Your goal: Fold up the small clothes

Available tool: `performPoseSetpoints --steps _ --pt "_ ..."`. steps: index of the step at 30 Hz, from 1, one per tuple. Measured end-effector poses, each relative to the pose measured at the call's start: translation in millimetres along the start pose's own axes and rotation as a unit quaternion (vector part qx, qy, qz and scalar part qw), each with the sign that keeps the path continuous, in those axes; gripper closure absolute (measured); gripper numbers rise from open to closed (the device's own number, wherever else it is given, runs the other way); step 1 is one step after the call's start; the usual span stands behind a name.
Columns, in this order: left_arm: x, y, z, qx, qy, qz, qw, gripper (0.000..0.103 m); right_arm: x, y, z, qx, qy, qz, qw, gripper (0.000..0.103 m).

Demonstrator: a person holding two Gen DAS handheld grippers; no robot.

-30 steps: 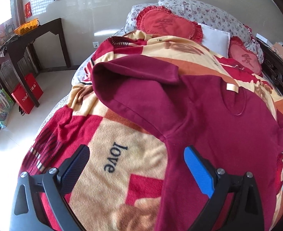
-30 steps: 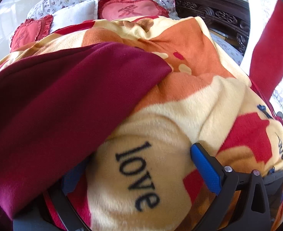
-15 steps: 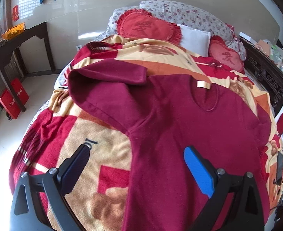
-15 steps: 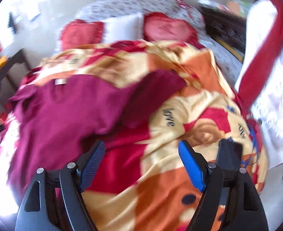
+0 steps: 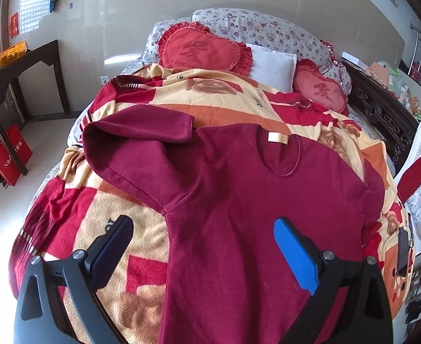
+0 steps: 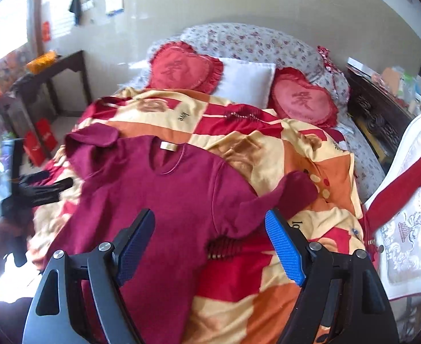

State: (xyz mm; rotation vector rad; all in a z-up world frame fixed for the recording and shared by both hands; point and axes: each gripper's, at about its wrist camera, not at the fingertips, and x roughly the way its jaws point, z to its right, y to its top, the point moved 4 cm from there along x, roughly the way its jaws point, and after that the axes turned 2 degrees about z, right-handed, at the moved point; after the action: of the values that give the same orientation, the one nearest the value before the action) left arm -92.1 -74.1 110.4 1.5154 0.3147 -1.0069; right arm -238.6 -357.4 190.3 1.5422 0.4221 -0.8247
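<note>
The bed (image 5: 382, 120) fills most of both views, and a plush blanket (image 5: 118, 229) in red, orange and cream covers it. On the blanket, in the middle of the left wrist view, lies the maroon shirt (image 5: 239, 200), spread flat with the front side up and the neck opening toward the pillows in the upper part of the frame. Its one sleeve (image 5: 130, 143) lies at centre left of that view and is doubled back, so the cuff points toward the collar. The other sleeve (image 6: 285, 197) shows in the right wrist view, at centre right, bent and a little crumpled on the blanket.

The shirt looks like a thick, soft knit. Probably it is light and limp, it will sag when lifted, and it may cling a little to the fleecy blanket. A good place to take hold seems the hem corner or the shoulder seam, where the cloth is doubled; a pinch in the middle would only pull up a bump.

The left tool (image 5: 204, 246) hangs above the lower body of the shirt with the jaws wide apart and nothing between them. The right tool (image 6: 210, 243) is also open and empty, above the shirt's side near the armpit.
</note>
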Motion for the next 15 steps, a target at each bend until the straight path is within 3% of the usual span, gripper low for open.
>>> performPoseSetpoints --steps 4,15 --pt "-1.3 5.9 -4.3 0.003 0.009 0.006 0.9999 0.003 36.5 10.4 -13.7 0.026 0.012 -0.006 1.0 0.041" --pt "20.8 11.1 -26.6 -0.015 0.019 -0.002 0.9997 0.003 109.9 37.6 -78.9 0.014 0.02 -0.001 1.0 0.041"
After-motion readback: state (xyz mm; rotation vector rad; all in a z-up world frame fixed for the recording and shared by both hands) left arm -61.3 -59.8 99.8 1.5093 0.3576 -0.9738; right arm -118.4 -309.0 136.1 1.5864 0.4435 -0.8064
